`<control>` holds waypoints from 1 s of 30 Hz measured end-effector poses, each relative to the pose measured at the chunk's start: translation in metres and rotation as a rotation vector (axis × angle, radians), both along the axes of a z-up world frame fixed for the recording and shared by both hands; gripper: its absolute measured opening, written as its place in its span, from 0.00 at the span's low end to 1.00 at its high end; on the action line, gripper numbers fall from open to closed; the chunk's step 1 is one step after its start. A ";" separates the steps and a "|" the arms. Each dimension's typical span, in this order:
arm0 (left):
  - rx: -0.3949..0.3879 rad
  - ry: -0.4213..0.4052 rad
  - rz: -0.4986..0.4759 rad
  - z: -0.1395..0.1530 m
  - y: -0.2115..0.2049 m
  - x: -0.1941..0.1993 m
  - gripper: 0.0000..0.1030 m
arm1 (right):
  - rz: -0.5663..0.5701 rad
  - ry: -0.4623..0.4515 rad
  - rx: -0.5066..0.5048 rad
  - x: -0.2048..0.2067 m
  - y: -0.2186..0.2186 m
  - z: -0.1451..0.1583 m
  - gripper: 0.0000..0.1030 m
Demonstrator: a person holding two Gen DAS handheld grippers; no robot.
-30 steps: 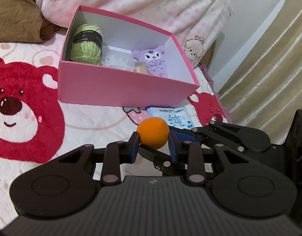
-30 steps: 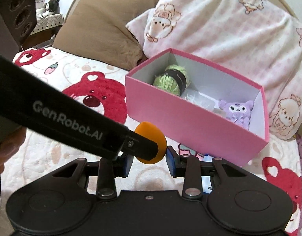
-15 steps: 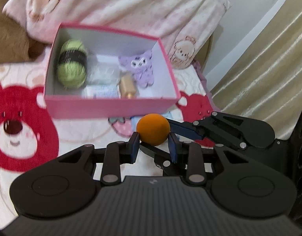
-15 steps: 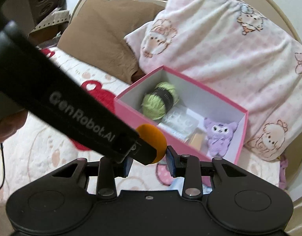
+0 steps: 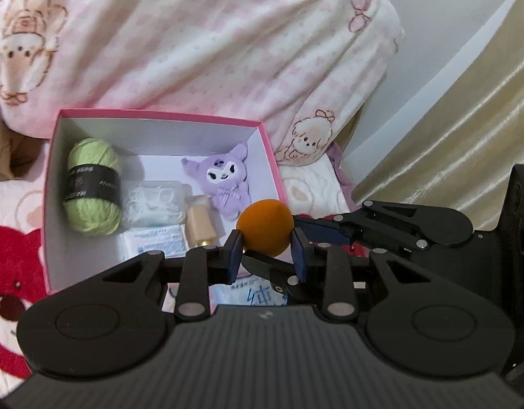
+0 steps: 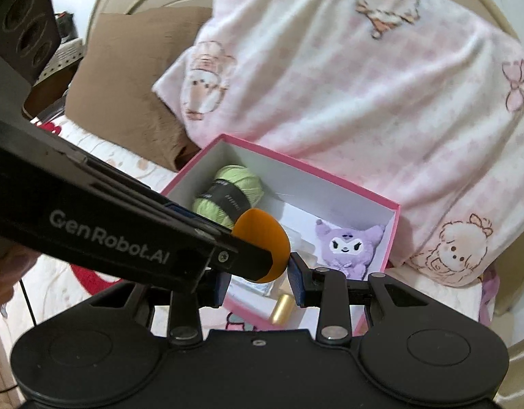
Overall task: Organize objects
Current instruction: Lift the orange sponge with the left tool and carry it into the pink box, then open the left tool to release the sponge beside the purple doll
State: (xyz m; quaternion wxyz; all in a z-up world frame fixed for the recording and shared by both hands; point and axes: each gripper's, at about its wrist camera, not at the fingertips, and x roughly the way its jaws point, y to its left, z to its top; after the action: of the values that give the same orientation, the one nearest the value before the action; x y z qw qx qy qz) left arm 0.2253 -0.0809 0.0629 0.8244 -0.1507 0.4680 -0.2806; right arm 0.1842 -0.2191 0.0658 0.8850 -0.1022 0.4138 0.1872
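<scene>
Both grippers are shut on one orange ball, held between them above the near edge of the open pink box. My left gripper clamps it from its own view; my right gripper clamps it too, and the ball is partly hidden by the left gripper's black arm. The box holds a green yarn ball, a purple plush, a clear bag of white items, a beige bottle and a tissue pack.
The box sits on a bed sheet with red bear prints. A pink patterned blanket lies behind the box, a brown pillow at the left. A blue-and-white packet lies in front of the box. Curtains hang at the right.
Both grippers, still holding the orange ball, have risen and moved forward, so the ball is now over the box's near edge and I look down into the box.
</scene>
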 end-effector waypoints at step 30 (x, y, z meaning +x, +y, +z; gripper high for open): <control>-0.071 0.192 0.178 -0.136 -0.017 0.143 0.28 | -0.169 0.300 0.108 0.163 -0.036 -0.122 0.44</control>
State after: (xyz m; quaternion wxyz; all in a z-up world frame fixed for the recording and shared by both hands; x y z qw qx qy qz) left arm 0.3687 -0.0979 -0.0733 0.7916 -0.2468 0.5192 -0.2072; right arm 0.3474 -0.2552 -0.0562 0.8301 0.0098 0.5376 0.1475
